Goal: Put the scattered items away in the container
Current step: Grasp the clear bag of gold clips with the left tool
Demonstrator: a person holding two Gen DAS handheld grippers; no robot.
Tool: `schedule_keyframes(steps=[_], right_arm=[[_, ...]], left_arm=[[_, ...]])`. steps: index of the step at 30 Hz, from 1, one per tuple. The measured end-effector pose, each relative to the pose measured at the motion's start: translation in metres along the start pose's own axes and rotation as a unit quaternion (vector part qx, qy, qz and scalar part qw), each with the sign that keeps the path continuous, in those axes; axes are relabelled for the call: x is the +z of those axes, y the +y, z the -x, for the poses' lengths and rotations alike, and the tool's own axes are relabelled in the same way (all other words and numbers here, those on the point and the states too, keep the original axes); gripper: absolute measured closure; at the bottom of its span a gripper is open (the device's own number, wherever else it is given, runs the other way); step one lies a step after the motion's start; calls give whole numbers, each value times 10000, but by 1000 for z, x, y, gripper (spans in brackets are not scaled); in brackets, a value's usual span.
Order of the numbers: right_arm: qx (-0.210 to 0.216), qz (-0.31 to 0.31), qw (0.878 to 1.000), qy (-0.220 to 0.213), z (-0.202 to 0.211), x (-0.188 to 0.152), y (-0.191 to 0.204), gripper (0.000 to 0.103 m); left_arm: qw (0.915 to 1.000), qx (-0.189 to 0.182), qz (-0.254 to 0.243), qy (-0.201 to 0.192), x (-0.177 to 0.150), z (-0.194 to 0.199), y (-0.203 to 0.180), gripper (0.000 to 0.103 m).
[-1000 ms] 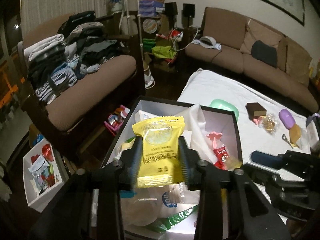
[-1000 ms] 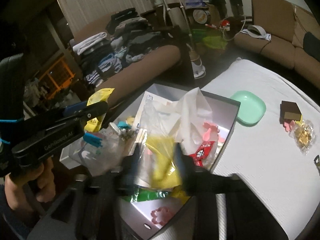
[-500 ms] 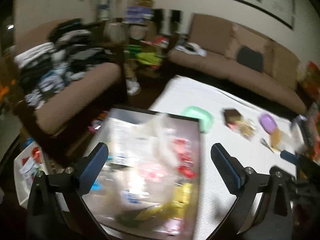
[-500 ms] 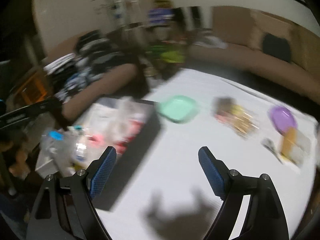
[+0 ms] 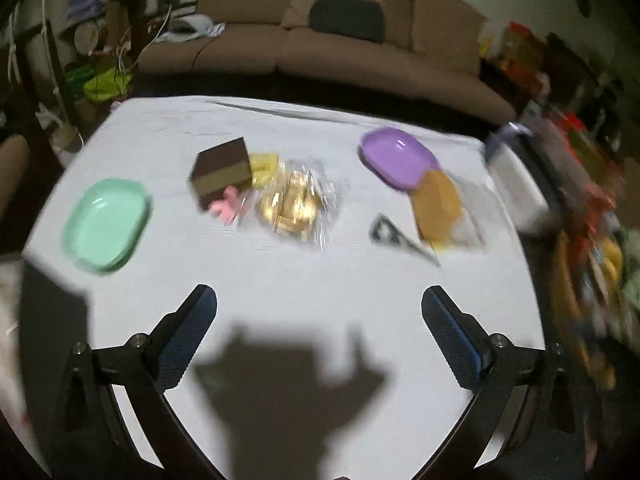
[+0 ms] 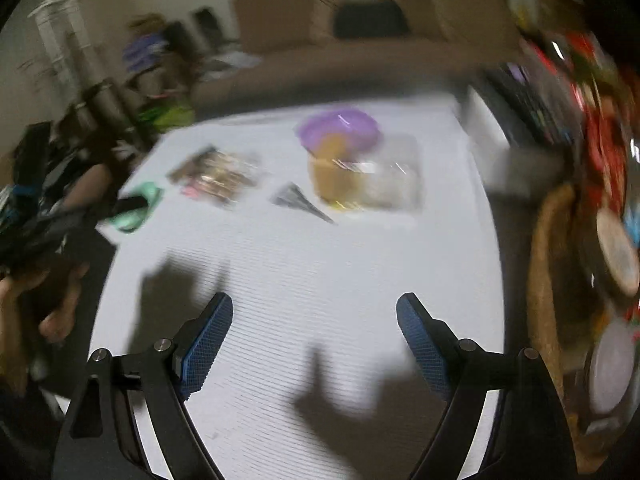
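Observation:
Both grippers hang over a white table with nothing between their fingers. My left gripper [image 5: 319, 312] is open above bare cloth. Beyond it lie a green dish [image 5: 106, 224], a brown block [image 5: 222, 172] with a pink piece [image 5: 228, 208] and a yellow packet [image 5: 264, 166], a clear bag of gold sweets [image 5: 294, 204], a purple dish [image 5: 396, 158], an orange-brown packet [image 5: 438, 204] and small scissors [image 5: 394, 236]. My right gripper [image 6: 314, 320] is open too, facing the blurred purple dish [image 6: 340, 132], orange-brown packet [image 6: 340, 172] and scissors [image 6: 298, 200]. The container is out of view.
A brown sofa [image 5: 320, 48] runs behind the table. Cluttered shelves and packets [image 5: 592, 208] crowd the right side. In the right wrist view a hand [image 6: 44, 296] holds the other gripper at the left edge, beside the green dish [image 6: 136, 206].
Both grippers let go of their packets over the box, opened wide, and swung right and down. The box has left both views and the scattered table items now fill them.

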State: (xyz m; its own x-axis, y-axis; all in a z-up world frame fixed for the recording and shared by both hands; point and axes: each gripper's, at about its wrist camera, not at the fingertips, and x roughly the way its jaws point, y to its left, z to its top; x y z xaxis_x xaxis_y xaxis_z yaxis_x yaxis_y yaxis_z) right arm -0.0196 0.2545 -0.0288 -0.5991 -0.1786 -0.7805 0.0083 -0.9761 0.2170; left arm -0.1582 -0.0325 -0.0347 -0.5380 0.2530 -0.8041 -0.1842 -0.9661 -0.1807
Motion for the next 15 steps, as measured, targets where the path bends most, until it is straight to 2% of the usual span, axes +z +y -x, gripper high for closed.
schedule_keyframes(steps=[3,5,6,7,9,10,12,13,14,15], right_arm=[[-153,22,9999,64,-5,4,-12,16],[-55,85,9998,199,-5,8,-14,16],[-18,150,9998,128,-2,8,-13,16],[-27,200,9998,80,0,8,-11,16],[-115,249,9996,86,1,6,-14,16],[-132,234,9996,124,-2,5,-16,16],[-178,154,9993,295,-9,4,-25,16],[-190,126,9992,314,-10,4,-28,16],[-195,88,9993,300,-10,5,-32,16],[-195,26,9994,273,-8,7,-37,16]], left_arm=[[9996,280,6,-90,26,-53,-3,1],[9967,742,-295,-139,33,-88,-13,1],[9932,1039,-512,-123,35,-106,-19,4],[9908,1183,-649,-103,35,-118,-22,8],[9858,1419,-896,-98,33,-137,-29,18],[9854,1412,-937,-152,31,-140,-31,22],[9869,1304,-919,-250,28,-138,-33,51],[9879,1249,-894,-236,28,-134,-32,57],[9901,1089,-861,-214,27,-127,-31,68],[9928,839,-837,-177,25,-117,-31,94]])
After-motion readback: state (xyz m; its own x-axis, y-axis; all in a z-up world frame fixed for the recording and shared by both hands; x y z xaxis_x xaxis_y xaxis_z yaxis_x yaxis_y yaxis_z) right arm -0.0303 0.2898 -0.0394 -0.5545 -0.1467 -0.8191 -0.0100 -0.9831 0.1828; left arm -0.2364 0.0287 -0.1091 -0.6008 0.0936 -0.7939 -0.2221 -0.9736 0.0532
